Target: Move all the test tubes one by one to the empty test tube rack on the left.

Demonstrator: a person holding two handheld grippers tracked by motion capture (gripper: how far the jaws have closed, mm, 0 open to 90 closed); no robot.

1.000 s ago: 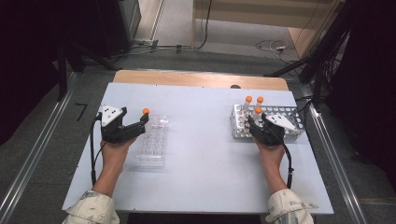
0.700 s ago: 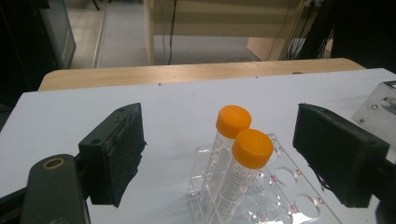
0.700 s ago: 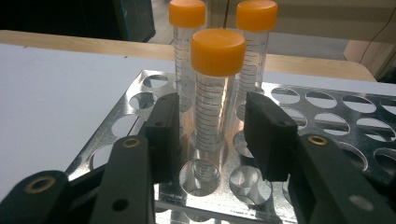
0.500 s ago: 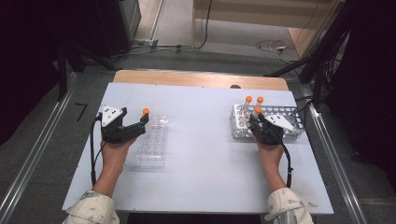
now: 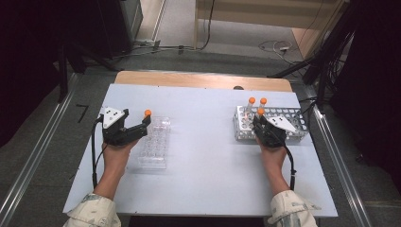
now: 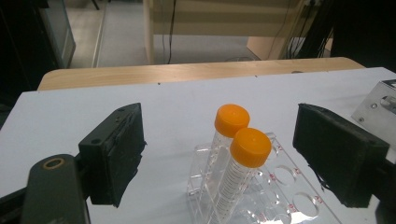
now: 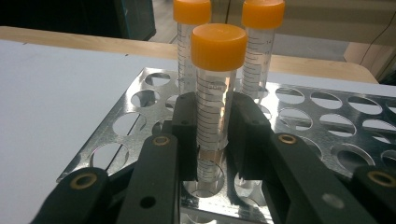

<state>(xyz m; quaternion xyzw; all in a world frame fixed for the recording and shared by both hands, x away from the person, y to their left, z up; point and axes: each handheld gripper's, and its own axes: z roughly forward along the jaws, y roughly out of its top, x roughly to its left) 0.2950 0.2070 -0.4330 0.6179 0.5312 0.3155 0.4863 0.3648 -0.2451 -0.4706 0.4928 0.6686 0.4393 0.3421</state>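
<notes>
The white table carries everything, and places here are told from the metal rack, which stands at the table's right side. Well to the rack's left lies a clear plastic rack, flat on the table top, with two orange-capped tubes leaning at its far end. Just on the near side of the metal rack sits the right gripper, held in the person's right hand. Its jaws have just been closing and are now clamped on an orange-capped tube, the black pads pressing both sides of its clear, graduated barrel below the cap. That tube stands upright in a hole of the metal rack at its near left corner. Just behind it in the rack stand two more capped tubes, also upright. Far to the metal rack's left, at the clear rack's left edge, the left gripper rests in the left hand; its jaws stand wide apart, with the two leaning tubes between them and touched by neither pad.
</notes>
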